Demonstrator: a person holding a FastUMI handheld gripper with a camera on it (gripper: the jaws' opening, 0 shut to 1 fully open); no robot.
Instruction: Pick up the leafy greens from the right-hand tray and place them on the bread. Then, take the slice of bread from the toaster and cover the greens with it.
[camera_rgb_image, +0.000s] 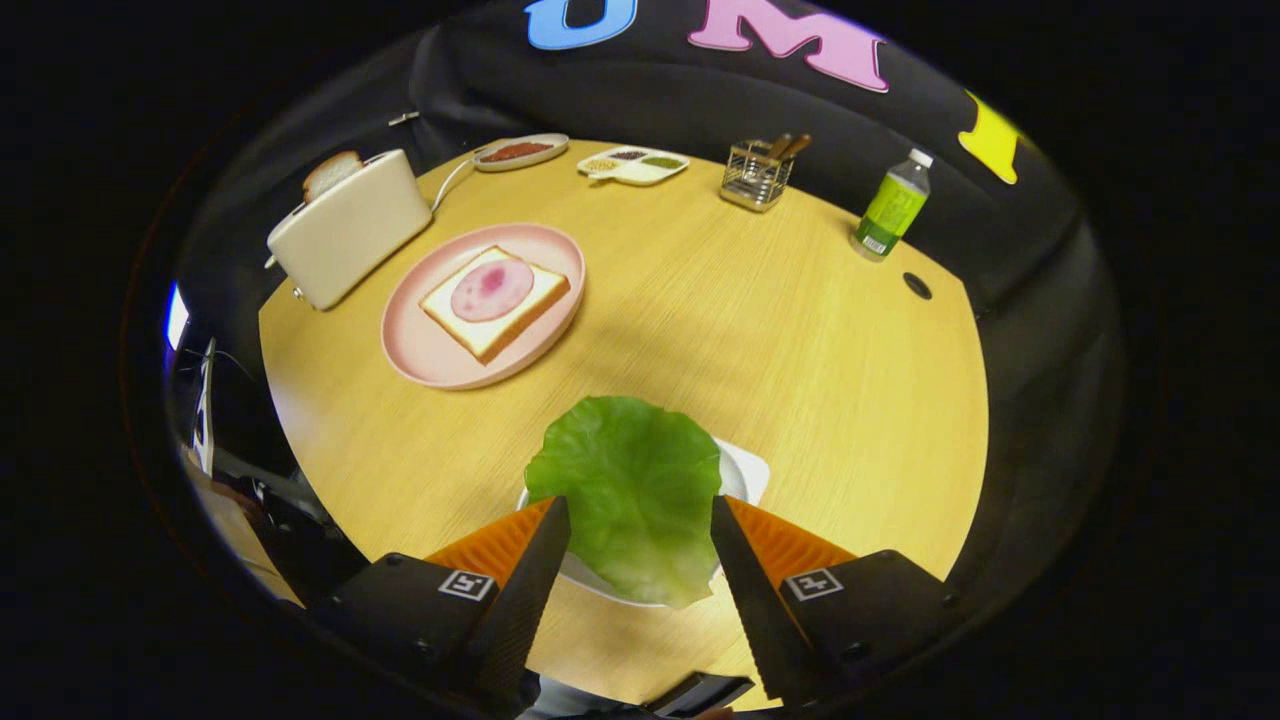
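A green lettuce leaf sits between my fingers, its edges against both of them, over the white tray. My gripper is shut on the leaf, with the fingers held partly apart by it. Beyond the fingers to the left, a slice of bread topped with a round pink slice of ham lies on a pink plate. Further left stands a cream toaster with a second slice of bread sticking up from its slot.
At the table's far side are an oval dish of red food, a white divided dish, a wire holder with utensils and a green bottle. A dark hole is in the tabletop near the bottle.
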